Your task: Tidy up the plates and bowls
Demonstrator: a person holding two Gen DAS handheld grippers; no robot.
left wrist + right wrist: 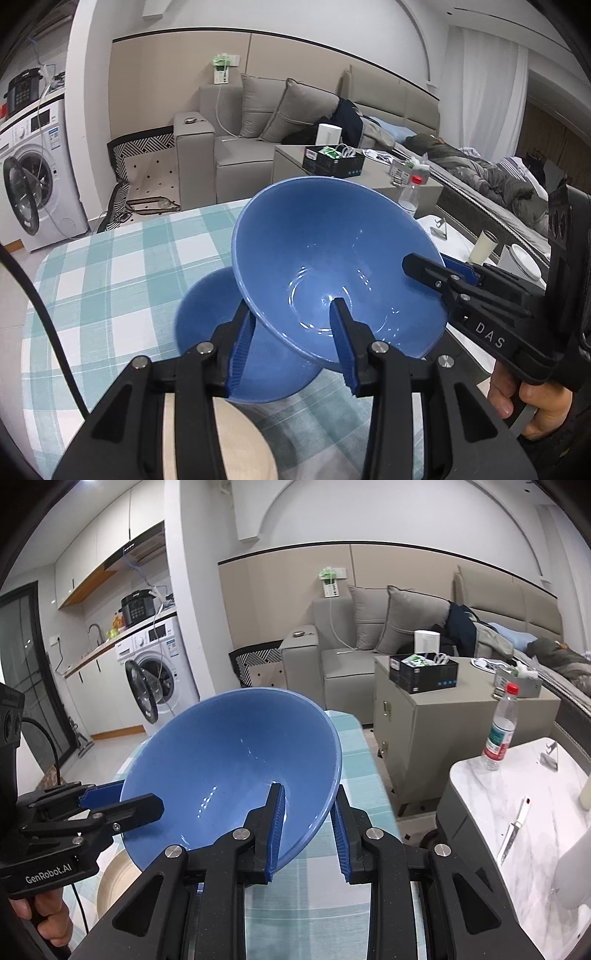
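Note:
A large blue bowl (332, 258) is held tilted in the air above the checked tablecloth (110, 280). My left gripper (291, 328) straddles its near rim, one finger inside and one outside. My right gripper (308, 819) straddles the opposite rim the same way; it shows in the left wrist view (439, 267) at the bowl's right edge. The bowl also shows in the right wrist view (229, 768), with my left gripper (122, 801) on its left rim. A blue plate (210, 325) lies on the table under the bowl. A beige plate (236, 443) lies nearer, partly hidden.
A marble side table (517, 805) to the right carries a water bottle (500, 727) and a knife (513, 830). A grey cabinet (436, 731), a sofa (351, 657) and a washing machine (162, 672) stand beyond the table's far edge.

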